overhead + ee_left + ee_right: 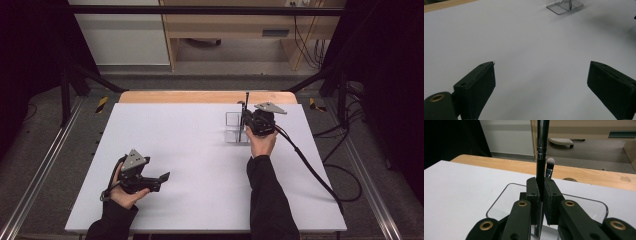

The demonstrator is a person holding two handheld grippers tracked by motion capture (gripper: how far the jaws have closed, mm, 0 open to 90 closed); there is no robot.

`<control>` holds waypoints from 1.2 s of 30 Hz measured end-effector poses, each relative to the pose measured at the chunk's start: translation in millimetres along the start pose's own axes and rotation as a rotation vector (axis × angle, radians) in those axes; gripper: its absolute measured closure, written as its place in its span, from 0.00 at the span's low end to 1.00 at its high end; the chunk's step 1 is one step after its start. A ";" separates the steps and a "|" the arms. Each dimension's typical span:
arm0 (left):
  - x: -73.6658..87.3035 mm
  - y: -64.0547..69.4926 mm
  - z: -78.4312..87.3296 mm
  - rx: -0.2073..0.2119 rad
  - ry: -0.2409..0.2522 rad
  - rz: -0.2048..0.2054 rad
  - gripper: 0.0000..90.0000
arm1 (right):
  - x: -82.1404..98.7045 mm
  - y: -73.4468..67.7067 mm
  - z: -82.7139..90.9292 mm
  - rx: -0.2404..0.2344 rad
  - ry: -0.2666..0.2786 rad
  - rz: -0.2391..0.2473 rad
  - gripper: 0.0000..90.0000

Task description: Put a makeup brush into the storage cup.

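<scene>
My right gripper is clamped on a black brush, upright over the clear organizer, another brush already inside; next, I judge: lower straight, release; left gripper wide open, empty.

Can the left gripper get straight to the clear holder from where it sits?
Probably yes: the left gripper is open, with bare white table between it and the clear holder, though the right gripper works there.

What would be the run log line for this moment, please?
right gripper: shut on black brush, upright over clear holder | left gripper: open, empty, over white table
</scene>
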State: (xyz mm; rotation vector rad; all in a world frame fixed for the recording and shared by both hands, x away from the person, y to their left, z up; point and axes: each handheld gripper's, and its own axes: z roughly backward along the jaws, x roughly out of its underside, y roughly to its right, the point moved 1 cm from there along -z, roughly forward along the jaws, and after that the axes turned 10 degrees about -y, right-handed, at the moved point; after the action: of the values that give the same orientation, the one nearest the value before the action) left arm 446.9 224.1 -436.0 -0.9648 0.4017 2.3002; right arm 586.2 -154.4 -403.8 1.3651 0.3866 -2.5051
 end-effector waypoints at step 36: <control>0.4 1.0 -1.7 -0.001 -0.005 -0.003 0.08 | 11.8 -0.4 8.2 -0.020 -0.027 -0.006 0.84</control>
State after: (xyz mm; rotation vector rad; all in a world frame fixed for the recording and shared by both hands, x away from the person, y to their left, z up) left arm 447.0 222.7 -437.4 -0.9589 0.3970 2.2996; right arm 573.5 -158.1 -409.4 1.3226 0.4098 -2.5152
